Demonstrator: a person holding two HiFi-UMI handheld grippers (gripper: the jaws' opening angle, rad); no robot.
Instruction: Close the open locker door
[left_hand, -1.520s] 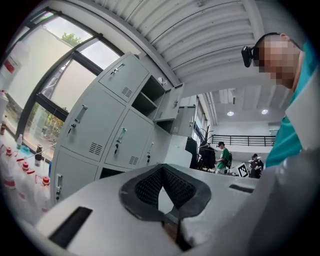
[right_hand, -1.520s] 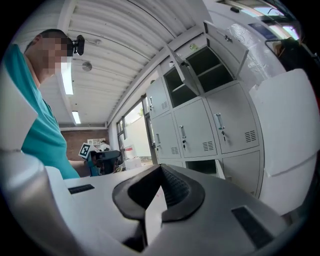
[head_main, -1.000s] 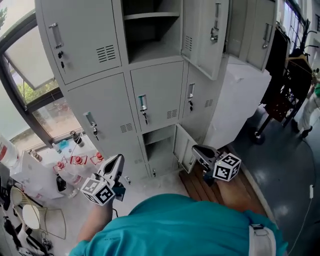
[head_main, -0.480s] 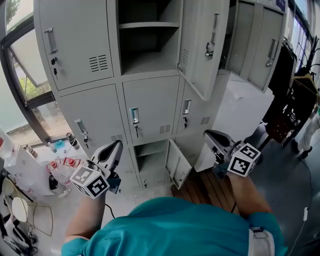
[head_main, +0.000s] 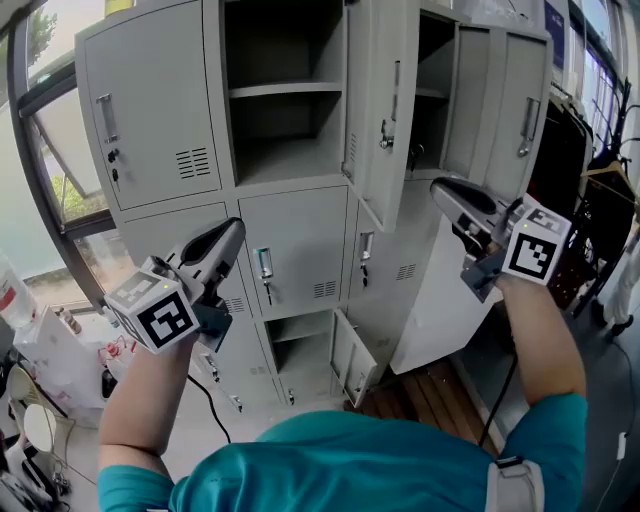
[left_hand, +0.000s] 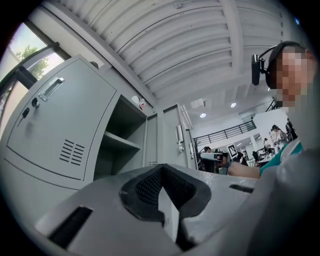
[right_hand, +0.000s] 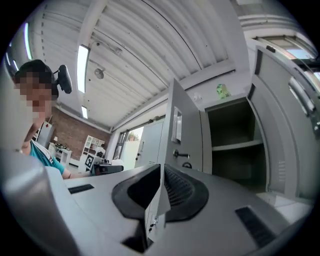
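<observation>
The grey locker bank (head_main: 150, 130) fills the upper part of the head view, and the task's thing, the tall door (head_main: 375, 70) of the top-row middle compartment (head_main: 285, 130), stands swung well out from the bank's front, hinged on the compartment's right edge, with one shelf (head_main: 285, 90) bare inside. A smaller door (head_main: 355, 355) in the bottom row, down by the floor, is also ajar, so which one is meant is a judgement; the raised hands suggest the upper one. The left hand-held gripper (head_main: 233, 232) hovers in front of the middle row, below the open compartment, clenched on nothing. The right hand-held gripper (head_main: 445, 188) hangs just right of the open door, near its free edge, also clenched and empty, apart from the metal as far as can be seen. The closing push seems not yet begun. To do it well, the right one looks better placed: lay the closed jaws flat on the door's outer face, out near the free edge and about level with the latch (head_main: 385, 140), then swing it round in one steady arc until it seats; pushing close to the hinge would take more force and could bounce the door back.
</observation>
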